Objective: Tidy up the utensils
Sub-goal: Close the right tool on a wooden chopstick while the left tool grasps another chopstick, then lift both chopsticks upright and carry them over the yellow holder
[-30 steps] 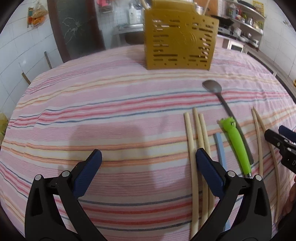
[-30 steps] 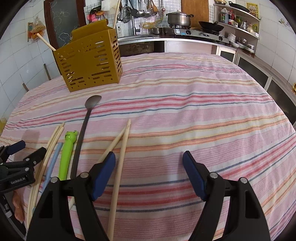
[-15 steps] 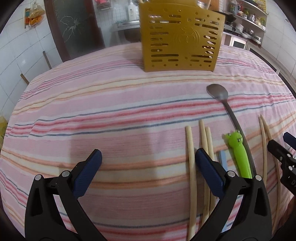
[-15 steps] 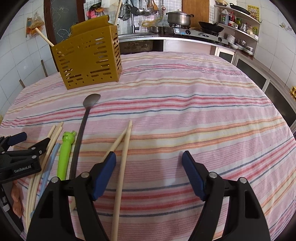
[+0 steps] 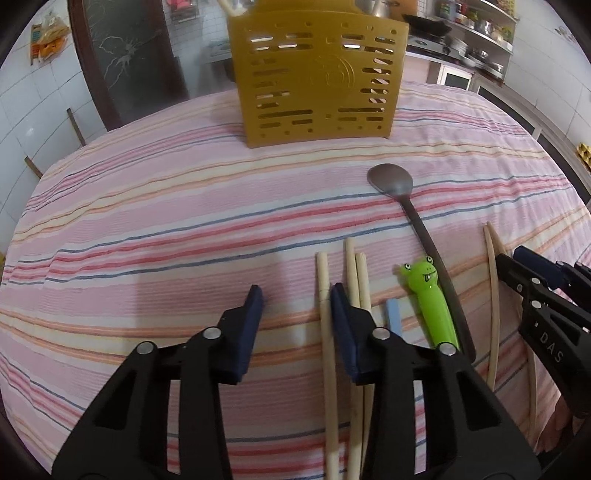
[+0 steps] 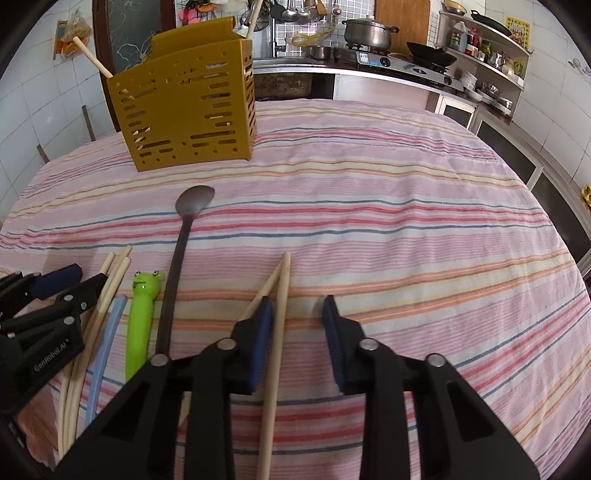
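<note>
Centrally, the utensils lie in a loose row on the striped tabletop. Just ahead of the left claw, three chopsticks lie lengthwise: one passes between its fingers close to the right-hand pad, the other two run under and beyond that pad. To the right of this claw come a pale blue stick, a green frog-headed utensil and a dark spoon, bowl pointing away.

A second pair of chopsticks lies at the right claw; one stick runs between its fingers beside the left-hand pad, the other crosses under that pad.

Both claws have just been closing, yet each remains released: a clear gap separates the pads, and whether any pad touches a stick cannot be told. Each claw appears at the edge of the other's view.

Well beyond both claws stands a yellow slotted holder, upright, with chopstick ends projecting from its top. Behind the tabletop, a stove with a pot occupies the far counter.
</note>
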`<state>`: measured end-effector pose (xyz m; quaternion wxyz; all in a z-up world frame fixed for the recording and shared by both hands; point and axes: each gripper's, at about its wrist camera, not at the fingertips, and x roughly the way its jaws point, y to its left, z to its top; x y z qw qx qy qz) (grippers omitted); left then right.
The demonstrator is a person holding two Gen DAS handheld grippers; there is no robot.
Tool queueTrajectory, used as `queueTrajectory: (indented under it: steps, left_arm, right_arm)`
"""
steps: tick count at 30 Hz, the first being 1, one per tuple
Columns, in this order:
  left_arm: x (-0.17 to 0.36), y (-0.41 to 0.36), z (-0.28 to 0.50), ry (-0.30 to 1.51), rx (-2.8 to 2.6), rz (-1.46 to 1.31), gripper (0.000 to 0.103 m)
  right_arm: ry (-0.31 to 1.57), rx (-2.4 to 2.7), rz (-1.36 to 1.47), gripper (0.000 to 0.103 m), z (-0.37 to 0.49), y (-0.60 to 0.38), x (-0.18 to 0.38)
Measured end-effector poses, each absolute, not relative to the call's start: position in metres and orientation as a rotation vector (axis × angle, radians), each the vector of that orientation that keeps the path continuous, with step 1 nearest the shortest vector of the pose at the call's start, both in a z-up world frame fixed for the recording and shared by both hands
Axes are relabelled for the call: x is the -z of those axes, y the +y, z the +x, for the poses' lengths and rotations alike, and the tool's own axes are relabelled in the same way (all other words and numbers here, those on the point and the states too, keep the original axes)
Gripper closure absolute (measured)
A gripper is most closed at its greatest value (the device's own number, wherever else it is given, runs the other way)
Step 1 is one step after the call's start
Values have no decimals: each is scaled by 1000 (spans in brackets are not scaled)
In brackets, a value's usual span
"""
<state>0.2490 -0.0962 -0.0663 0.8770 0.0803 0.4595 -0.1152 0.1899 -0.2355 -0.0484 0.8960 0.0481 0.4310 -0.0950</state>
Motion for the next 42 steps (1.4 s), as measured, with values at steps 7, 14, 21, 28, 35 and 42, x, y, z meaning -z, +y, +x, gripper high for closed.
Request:
queueTrajectory:
  steps: [7,14,21,28,35,42]
  left_arm:
    - [64,-108,248,967,231,183,98]
    - [59,-104,239,932,221,177,98]
    - [27,-79,222,823,190,126,98]
    - [-17,-43,192,673,142,49,98]
    - [-45,-17,164,578,130,7,98]
    - [-61,-1,146,517,144,-24,98]
  right_arm:
    - [883,191,124,96,191,-233,46]
    - [823,184,151,97,179,-236,34]
    - [712,155,208,97,162,-240,8]
    - [560,93,226,97,142,-234,-29]
    - [475,56,226,97,128,-229,-48]
    - [424,38,228,97,114,-230,-55]
